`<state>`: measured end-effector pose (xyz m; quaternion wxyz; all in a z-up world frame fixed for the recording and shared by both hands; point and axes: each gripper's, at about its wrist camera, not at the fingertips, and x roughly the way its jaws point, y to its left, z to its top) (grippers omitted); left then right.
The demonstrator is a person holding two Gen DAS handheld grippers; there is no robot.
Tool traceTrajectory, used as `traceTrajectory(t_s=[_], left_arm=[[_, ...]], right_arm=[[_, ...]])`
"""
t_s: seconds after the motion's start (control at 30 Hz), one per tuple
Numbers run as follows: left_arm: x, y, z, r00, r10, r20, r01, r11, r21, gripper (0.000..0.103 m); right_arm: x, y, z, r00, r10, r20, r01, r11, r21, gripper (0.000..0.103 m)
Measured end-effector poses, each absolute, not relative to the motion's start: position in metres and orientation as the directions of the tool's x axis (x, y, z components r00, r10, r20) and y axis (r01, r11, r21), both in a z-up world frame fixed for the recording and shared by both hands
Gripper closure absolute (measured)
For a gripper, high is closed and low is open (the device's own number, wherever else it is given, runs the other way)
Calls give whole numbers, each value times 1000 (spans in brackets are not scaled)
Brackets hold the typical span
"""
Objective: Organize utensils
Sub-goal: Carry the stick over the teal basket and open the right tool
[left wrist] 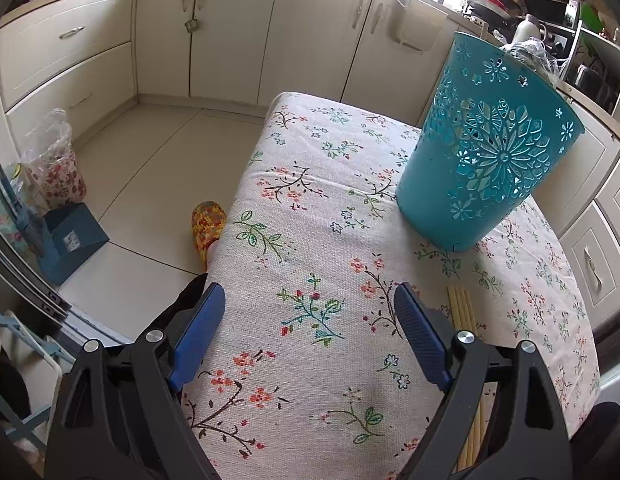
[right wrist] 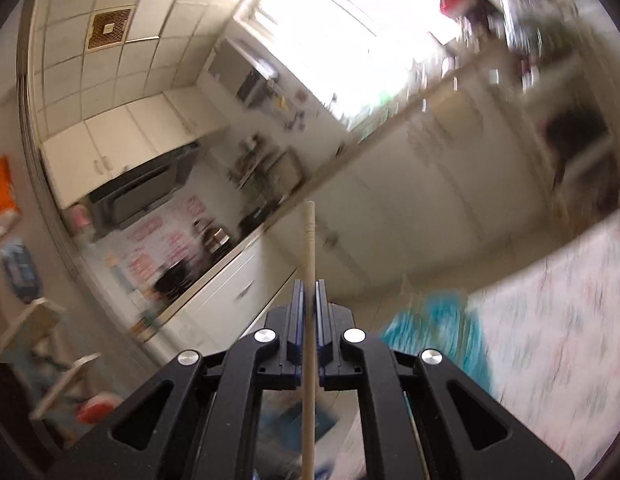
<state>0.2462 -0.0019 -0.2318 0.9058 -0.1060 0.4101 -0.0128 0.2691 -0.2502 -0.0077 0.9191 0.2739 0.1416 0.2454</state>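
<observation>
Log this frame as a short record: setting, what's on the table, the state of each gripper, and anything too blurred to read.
setting: kitchen, table with floral cloth
bin: teal cut-out bin, upright on the cloth
chopsticks: pale bundle flat on the cloth, beside the left gripper
left gripper: open, nothing between its fingers
right gripper: shut on one chopstick, which sticks out past its fingers
blurred: right wrist background
</observation>
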Motion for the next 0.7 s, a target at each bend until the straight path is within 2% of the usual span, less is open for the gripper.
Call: traceTrajectory(t_s=[0.13,0.2,0.4,0.47,0.53,0.7], left_arm=[[247,-3,-232,662,-123,-739,-50,977,-207,21],[247,-3,-232,661,-133,-738,-43,976,-214,21],[249,0,-234,657,-151,-738,-49,969,-241,21],[249,0,-234,657,-152,-739,-49,969,-243,20],[249,-1,-234,656,-149,-740,-46,970,-237,20],[249,-3,-235,655,-139,-743,-46,974,-223,20]], right_arm=[[315,-237,-21,913,372,-167,-253,837,486,97],[337,-231,-42,918,322,-231,-184,862,472,97],[347,-216,-80,873,305,-381,-143,906,397,96],[338,-216,-84,862,312,-400,-161,916,368,94],[328,-213,-79,856,319,-406,-178,921,348,86],[288,-220,-69,859,347,-375,-221,914,341,83]])
